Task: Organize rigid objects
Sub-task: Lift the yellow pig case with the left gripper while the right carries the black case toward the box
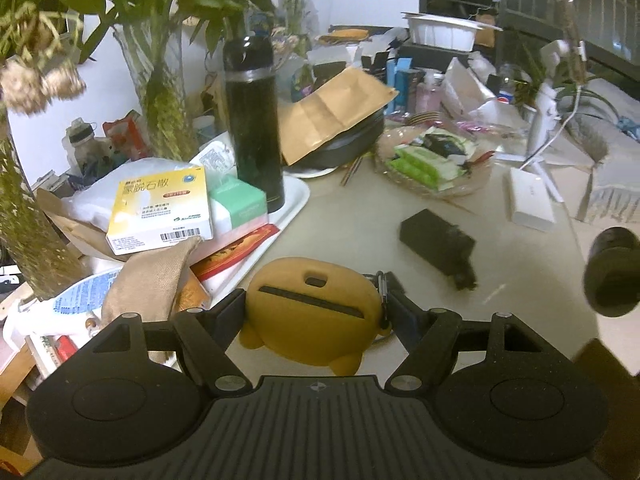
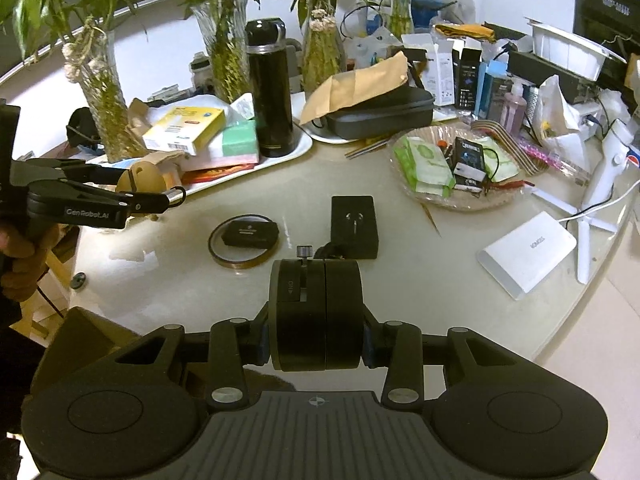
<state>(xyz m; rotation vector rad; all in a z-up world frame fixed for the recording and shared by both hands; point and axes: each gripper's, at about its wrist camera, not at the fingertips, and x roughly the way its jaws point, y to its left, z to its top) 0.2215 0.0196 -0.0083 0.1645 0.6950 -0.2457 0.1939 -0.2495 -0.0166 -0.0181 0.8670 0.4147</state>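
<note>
Left tongs [image 1: 316, 312] clamped on a yellow silicone case [image 1: 312, 312], a pad on each side. The case is off the counter [image 1: 360, 208], tilted, slot side up, metal clip hanging at its right edge. In the right wrist view the left tongs [image 2: 160, 196] sit at far left, above the counter edge, a hand [image 2: 18, 256] wrapped on the grip.

Right tongs [image 2: 316, 344] clamped on a black round device [image 2: 316, 312], two stacked discs standing on edge, small knob on top, "ON" mark on the left disc. It hangs over the near counter edge. It also shows at the right edge of the left wrist view [image 1: 612, 272].

Just beyond on the counter: black earbud box [image 2: 354, 226] lying flat, something small and dark at its near edge, can't tell what. Left of it a tape ring [image 2: 244, 246] with a small black pouch [image 2: 250, 234] lying inside it. To the right, white power brick [image 2: 528, 252], cable running off it.

Mid counter: a glass dish [image 2: 460, 196] of green sachets and small packets; a white tray [image 2: 288, 152] carrying a tall black flask [image 2: 270, 92], a yellow medicine box [image 2: 186, 128] stacked on a green and pink box [image 2: 236, 144].

Further back: a dark zip case [image 2: 380, 116] with a brown envelope [image 2: 360, 80] leaning over it, glass vases of bamboo [image 2: 224, 48] along the wall, cartons and a white food bowl [image 2: 568, 48] at far right.
</note>
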